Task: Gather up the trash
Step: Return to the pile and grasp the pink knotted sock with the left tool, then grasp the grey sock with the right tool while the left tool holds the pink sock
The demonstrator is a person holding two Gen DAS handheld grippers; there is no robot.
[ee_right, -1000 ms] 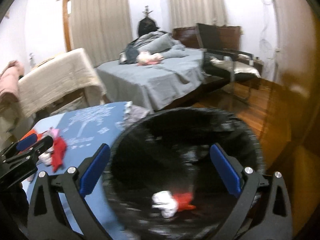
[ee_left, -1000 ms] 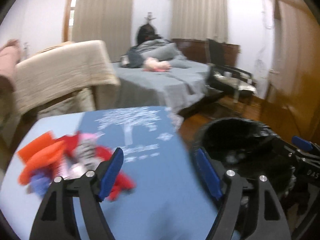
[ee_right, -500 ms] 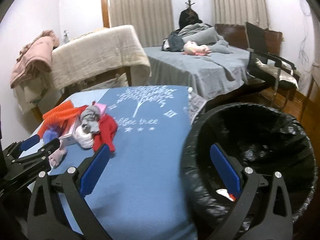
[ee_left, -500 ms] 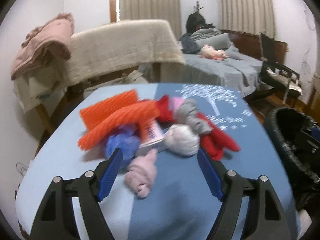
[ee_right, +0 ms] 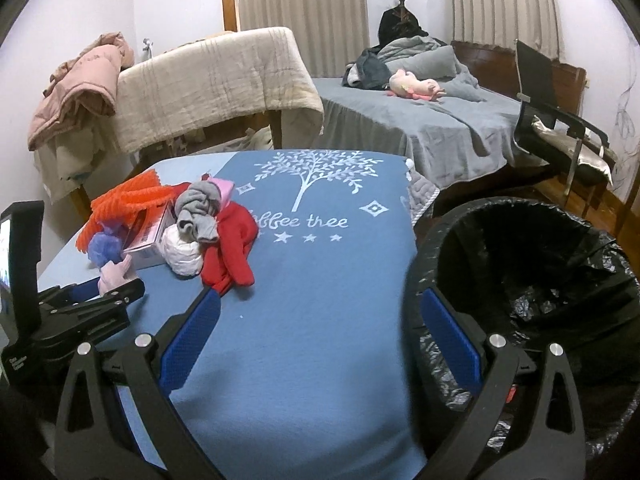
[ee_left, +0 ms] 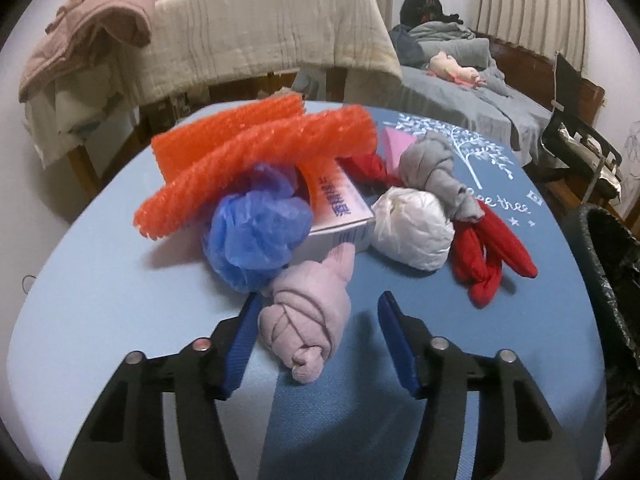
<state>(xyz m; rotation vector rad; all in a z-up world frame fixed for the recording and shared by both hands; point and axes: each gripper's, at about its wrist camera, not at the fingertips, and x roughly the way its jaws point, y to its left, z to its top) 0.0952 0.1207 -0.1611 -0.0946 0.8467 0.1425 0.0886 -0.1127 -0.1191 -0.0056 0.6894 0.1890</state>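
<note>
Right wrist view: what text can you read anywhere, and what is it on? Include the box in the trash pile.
"bbee thee": white script on the blue table cloth, under a white tree design, above three stars; its first letters are unclear.
Box in the pile: purple print on the top face, a barcode-like strip on the side, both too blurred to read.
Left hand-held gripper: small white print on the body, unreadable.

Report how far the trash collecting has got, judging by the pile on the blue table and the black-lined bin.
Done: nothing I can confirm; the bin interior is too dark to read. In hand: nothing gripped, but the open left tool straddles the pink knotted cloth, ready to close. The right tool is open over bare table. Left: orange mesh, blue bag, box, white bag, grey cloth, red cloth.
</note>
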